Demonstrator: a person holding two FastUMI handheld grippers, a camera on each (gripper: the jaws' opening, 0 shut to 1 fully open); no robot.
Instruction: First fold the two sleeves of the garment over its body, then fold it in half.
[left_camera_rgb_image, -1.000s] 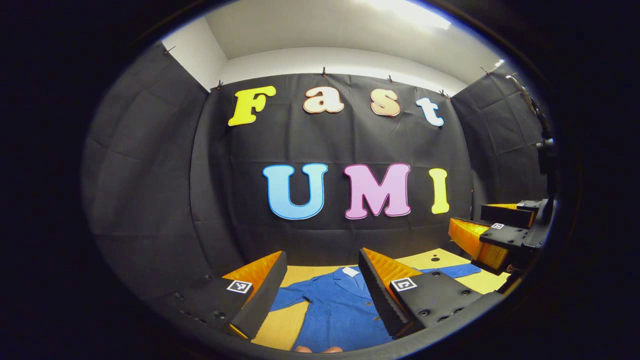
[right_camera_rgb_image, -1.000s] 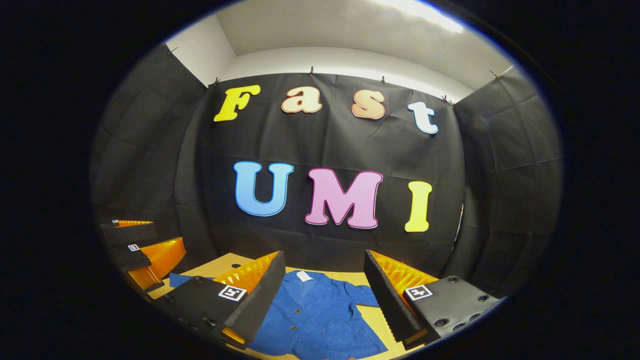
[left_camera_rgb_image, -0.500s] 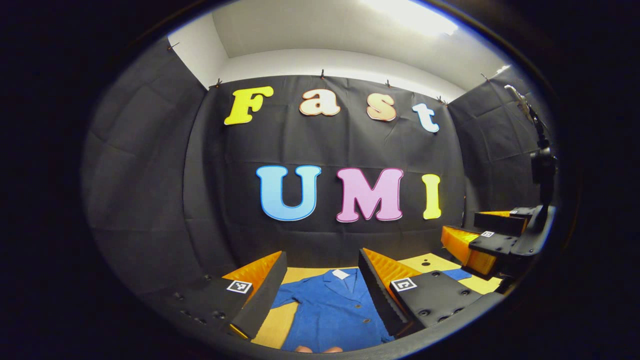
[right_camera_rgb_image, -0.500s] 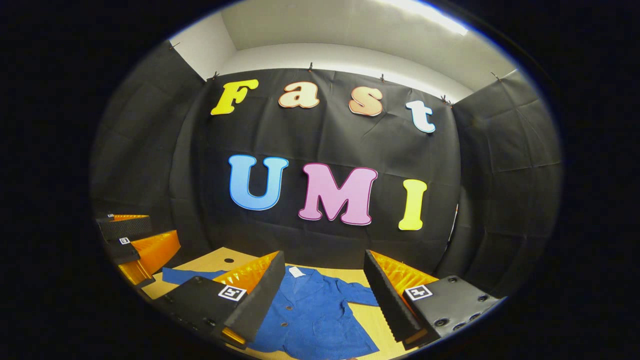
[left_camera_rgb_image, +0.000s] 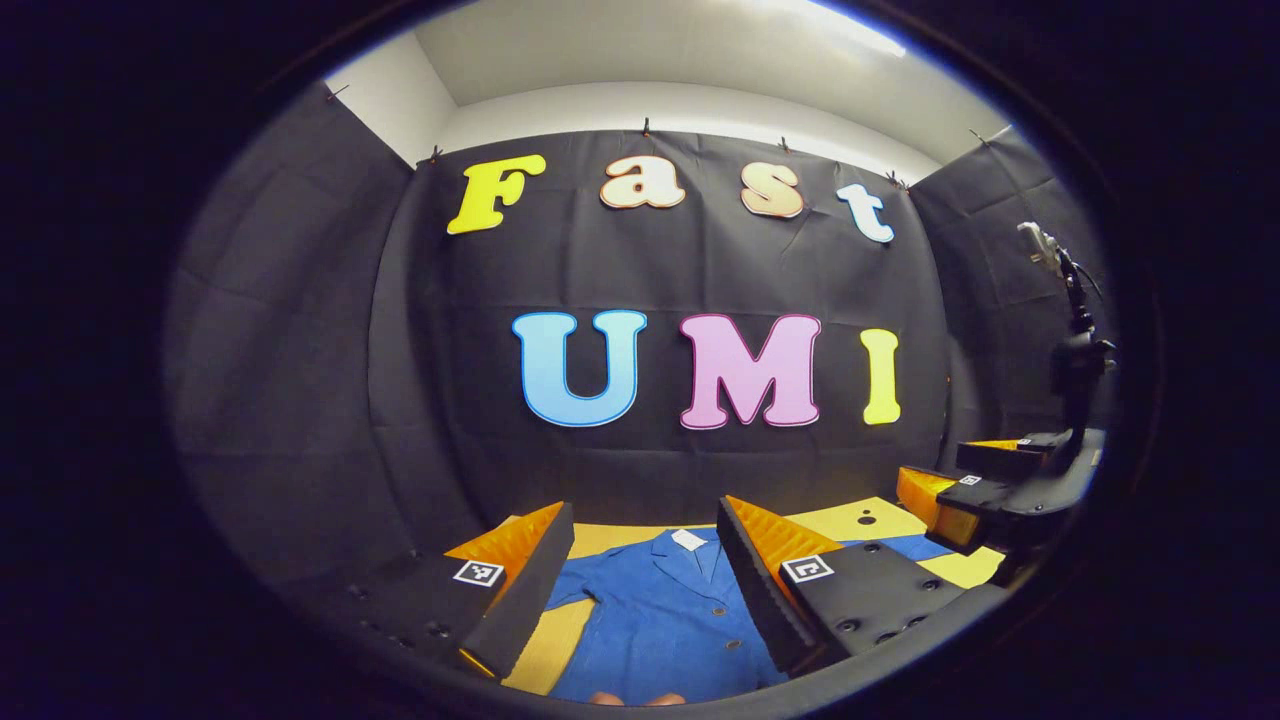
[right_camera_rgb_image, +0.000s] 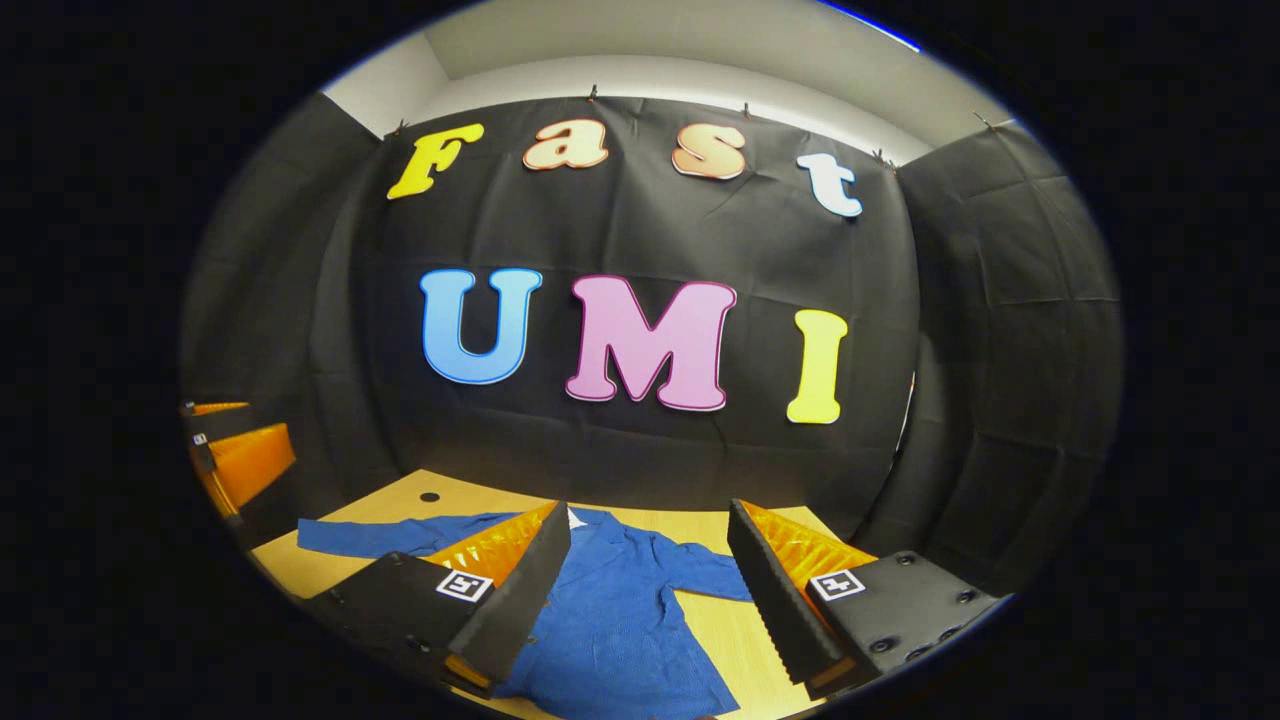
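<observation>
Two grippers are up in the air over the table (right_camera_rgb_image: 300, 570), and neither one is touching anything. The left gripper (left_camera_rgb_image: 640, 530) has its fingers spread wide apart with nothing between them, and the same goes for the right gripper (right_camera_rgb_image: 650, 530).

The garment (right_camera_rgb_image: 610, 620) is a blue button-up jacket lying flat on the yellowish table, collar pointing toward the black cloth wall (right_camera_rgb_image: 640, 250) at 12 o'clock. Both sleeves are spread out to the sides, not folded over the body. In the right gripper view one sleeve (right_camera_rgb_image: 390, 535) runs out toward 9 o'clock, and the other sleeve (right_camera_rgb_image: 715, 578) pokes toward 3 o'clock between that gripper's fingers. There's a little white tag (left_camera_rgb_image: 687, 540) at the collar, and a couple of buttons (left_camera_rgb_image: 710, 610) show down the front in the left gripper view.

From the left gripper view you can see the right gripper at about 3 o'clock, hanging above the sleeve end on that side. From the right gripper view the left gripper sits at 9 o'clock, well apart from the jacket's body.

There's a small dark hole (right_camera_rgb_image: 430, 496) in the tabletop near the far edge.
</observation>
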